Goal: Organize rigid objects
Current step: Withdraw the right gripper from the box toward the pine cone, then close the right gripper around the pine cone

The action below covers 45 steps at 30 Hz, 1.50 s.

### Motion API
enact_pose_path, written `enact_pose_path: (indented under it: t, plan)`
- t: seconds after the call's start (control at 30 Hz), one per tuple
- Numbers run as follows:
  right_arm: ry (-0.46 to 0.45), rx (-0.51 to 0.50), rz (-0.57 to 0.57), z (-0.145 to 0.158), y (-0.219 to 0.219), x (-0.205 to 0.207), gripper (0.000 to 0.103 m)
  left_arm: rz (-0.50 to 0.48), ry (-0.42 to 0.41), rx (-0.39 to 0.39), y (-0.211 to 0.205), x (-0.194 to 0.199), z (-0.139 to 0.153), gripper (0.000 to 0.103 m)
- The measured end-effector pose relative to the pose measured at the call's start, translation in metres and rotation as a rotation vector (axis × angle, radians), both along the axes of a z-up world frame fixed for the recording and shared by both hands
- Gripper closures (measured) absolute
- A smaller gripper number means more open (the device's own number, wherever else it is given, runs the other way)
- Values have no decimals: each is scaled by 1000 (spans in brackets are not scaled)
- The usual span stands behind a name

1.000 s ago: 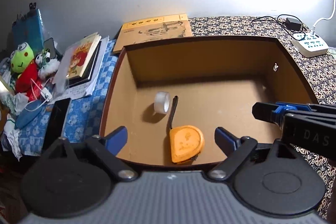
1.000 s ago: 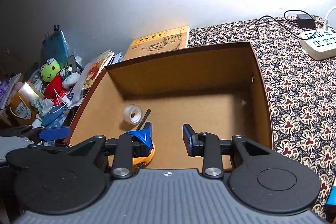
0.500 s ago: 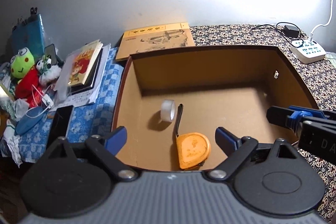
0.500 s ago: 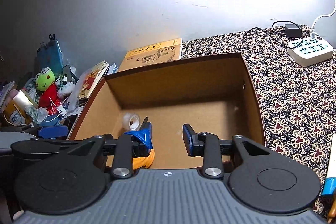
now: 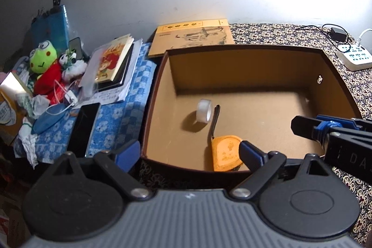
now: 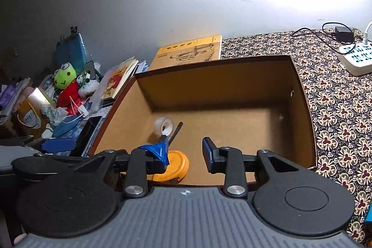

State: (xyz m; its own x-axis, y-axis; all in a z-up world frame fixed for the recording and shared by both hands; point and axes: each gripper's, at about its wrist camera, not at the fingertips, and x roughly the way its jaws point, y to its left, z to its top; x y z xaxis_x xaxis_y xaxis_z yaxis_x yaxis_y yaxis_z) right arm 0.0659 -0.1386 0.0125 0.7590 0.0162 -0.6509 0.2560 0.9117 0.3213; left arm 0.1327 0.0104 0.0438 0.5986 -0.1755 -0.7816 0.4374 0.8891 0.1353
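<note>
So both grippers are just hanging at the near edge of the brown box (image 5: 158, 94), low in each frame. The left gripper (image 5: 189, 152) is spread wide with nothing in it, the right gripper (image 6: 186, 151) is open too and empty. The orange tape measure (image 5: 225, 152) lies flat by the near wall at lower centre, and the clear tape roll (image 5: 204, 109) stands on edge just past it, mid-frame. My guess is they're parked there because those two are already sorted, with the rest of the box floor bare.
</note>
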Motion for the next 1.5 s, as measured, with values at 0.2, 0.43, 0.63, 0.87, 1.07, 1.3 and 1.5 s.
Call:
enact_pose_path:
  t: [0.2, 0.43, 0.63, 0.87, 1.07, 1.3, 1.5]
  plan:
    - [-12, 20, 34, 5, -4, -14, 88, 28, 17, -24, -1, -13, 5, 14]
    - [-16, 35, 78, 8, -5, -29, 88, 55, 0, -18, -5, -31, 11, 14]
    - [-11, 65, 110, 5, -9, -41, 88, 85, -2, -5, -4, -43, 13, 15]
    - [4, 96, 149, -3, -9, -56, 88, 128, -1, -3, 9, -56, 12, 15]
    - [44, 159, 157, -15, -11, -64, 88, 159, 37, 7, 19, -65, 0, 16]
    - [111, 253, 168, -35, -11, -70, 88, 172, 97, 31, 22, -76, -21, 17]
    - [168, 310, 180, -50, -10, -76, 88, 164, 139, 49, 21, -86, -34, 16]
